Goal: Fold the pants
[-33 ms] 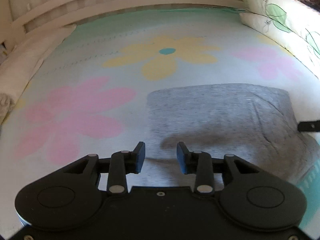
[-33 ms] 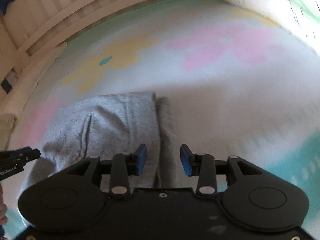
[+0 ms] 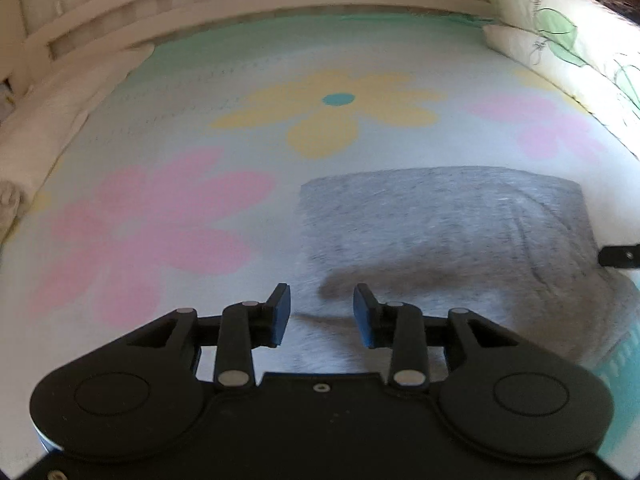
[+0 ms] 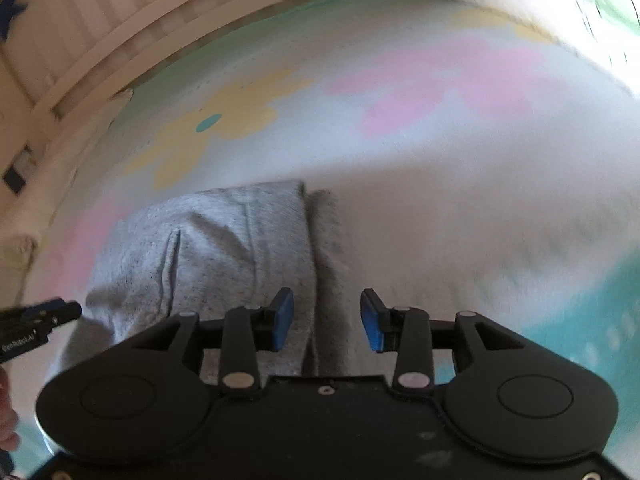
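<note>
The grey pants (image 3: 448,236) lie folded into a flat rectangle on a flowered bed sheet (image 3: 160,152). My left gripper (image 3: 322,314) is open and empty, hovering over the near left edge of the pants. My right gripper (image 4: 327,320) is open and empty above the near right edge of the pants (image 4: 224,248). The tip of the right gripper shows at the right edge of the left wrist view (image 3: 618,257). The left gripper's tip shows at the left of the right wrist view (image 4: 44,314).
The sheet carries pink and yellow flower prints (image 3: 332,112). A striped headboard (image 3: 248,4) runs along the far side. A leaf-print pillow (image 3: 560,40) lies far right, and a rolled cream blanket (image 3: 44,128) lies along the left edge.
</note>
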A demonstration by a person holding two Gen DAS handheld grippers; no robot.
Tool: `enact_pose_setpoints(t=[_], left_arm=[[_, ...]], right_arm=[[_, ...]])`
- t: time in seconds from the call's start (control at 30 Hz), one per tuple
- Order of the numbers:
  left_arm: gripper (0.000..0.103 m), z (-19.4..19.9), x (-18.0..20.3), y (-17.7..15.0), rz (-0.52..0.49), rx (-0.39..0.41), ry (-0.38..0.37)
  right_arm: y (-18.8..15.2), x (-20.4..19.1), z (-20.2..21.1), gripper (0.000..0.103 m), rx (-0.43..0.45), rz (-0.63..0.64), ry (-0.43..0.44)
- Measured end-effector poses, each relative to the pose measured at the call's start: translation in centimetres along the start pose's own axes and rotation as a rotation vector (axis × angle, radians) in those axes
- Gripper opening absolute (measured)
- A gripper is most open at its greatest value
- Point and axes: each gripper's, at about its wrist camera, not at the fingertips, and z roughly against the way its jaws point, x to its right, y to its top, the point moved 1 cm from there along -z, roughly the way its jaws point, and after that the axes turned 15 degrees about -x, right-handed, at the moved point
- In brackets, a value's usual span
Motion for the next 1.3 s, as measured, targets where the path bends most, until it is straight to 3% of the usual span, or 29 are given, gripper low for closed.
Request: enact_pose_setpoints(t=[0.17, 0.37, 0.57, 0.73, 0.9, 0.93, 1.0, 1.03, 1.07, 1.1, 1.13, 1.17, 1.2, 1.27, 1.3], left_arm=[[0.053, -2.5, -1.4, 0.2, 0.024, -0.084, -0.062], [0.059, -3.7, -0.7, 0.3, 0.024, -0.055, -0.108], [0.067, -5.1, -1.7, 1.2, 0.117, -0.086, -0.175], [0.068, -5.4, -4.1, 1.5, 0.133, -0.135, -0.278], [0.071, -5.6, -4.6, 1.6, 0.122, -0.145, -0.273], [0.076, -5.7, -4.3, 1.6, 0.109, -0.142, -0.266], [0.086, -5.9, -3.4, 1.5, 0.07, -0.142, -0.256], [0.095, -6.1, -2.9, 1.6, 0.053, -0.144, -0.257], [0.098, -6.4, -2.5, 1.7, 0.046, -0.152, -0.264], [0.101, -6.5, -2.2, 1.7, 0.045, -0.157, -0.261], [0.097, -6.5, -1.7, 1.8, 0.041, -0.154, -0.247], [0.087, -6.4, -1.4, 1.8, 0.03, -0.143, -0.257], [0.067, -5.9, -1.0, 1.8, 0.009, -0.134, -0.297], [0.051, -5.1, -0.7, 1.9, 0.031, -0.13, -0.263], [0.036, -4.4, -0.7, 1.8, 0.037, -0.118, -0.251]], right_arm=[[-0.5, 1.9, -0.9, 0.044, -0.039, -0.061, 0.063], [-0.5, 2.5, -1.7, 0.05, -0.04, -0.07, 0.078], [-0.4, 2.8, -1.8, 0.057, -0.019, -0.1, 0.122], [-0.5, 2.4, -2.2, 0.058, -0.017, -0.059, 0.145], [-0.4, 3.1, -2.5, 0.058, -0.017, -0.092, 0.179], [-0.4, 3.1, -2.6, 0.058, -0.016, -0.097, 0.181], [-0.4, 2.7, -2.7, 0.056, -0.013, -0.087, 0.167], [-0.5, 2.5, -2.7, 0.048, -0.01, -0.078, 0.161], [-0.5, 2.3, -2.6, 0.036, -0.012, -0.07, 0.167], [-0.6, 2.1, -2.5, 0.032, -0.012, -0.069, 0.176], [-0.6, 1.9, -2.3, 0.024, -0.008, -0.071, 0.177], [-0.6, 1.7, -2.1, 0.019, 0.0, -0.07, 0.166], [-0.6, 1.4, -1.9, 0.017, 0.007, -0.061, 0.15], [-0.8, 0.6, -1.4, 0.014, 0.025, -0.027, 0.122], [-0.9, 0.2, -1.0, 0.014, 0.035, -0.006, 0.11]])
